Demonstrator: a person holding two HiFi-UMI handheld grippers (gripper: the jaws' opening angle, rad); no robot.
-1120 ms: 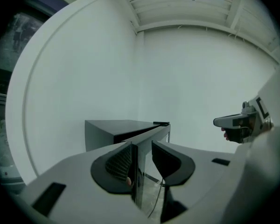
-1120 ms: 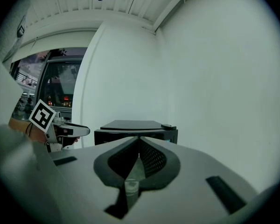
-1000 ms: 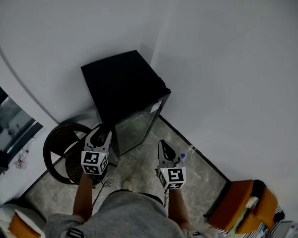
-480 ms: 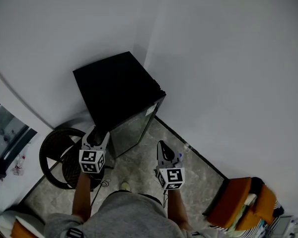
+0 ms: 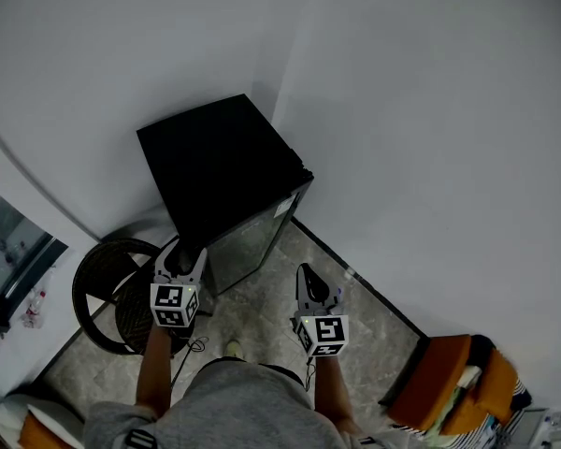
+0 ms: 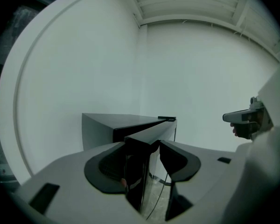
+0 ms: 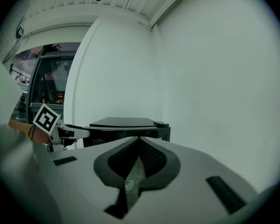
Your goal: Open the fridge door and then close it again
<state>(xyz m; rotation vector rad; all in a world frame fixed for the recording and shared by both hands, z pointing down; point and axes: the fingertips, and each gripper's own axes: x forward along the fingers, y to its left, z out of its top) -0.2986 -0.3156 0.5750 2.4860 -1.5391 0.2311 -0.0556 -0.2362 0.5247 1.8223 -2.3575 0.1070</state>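
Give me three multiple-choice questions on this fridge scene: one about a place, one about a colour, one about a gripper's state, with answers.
1. Where does the fridge stand?
A) in a corner between two walls
B) in mid-room
C) on a table

2. What colour is its top?
A) white
B) black
C) orange

3. Which gripper is open?
A) left
B) right
C) both

Answers:
1 A: the white walls meet right behind it.
2 B: the top is plain black in the head view.
3 A: the left gripper has its jaws apart, while the right gripper has them together.
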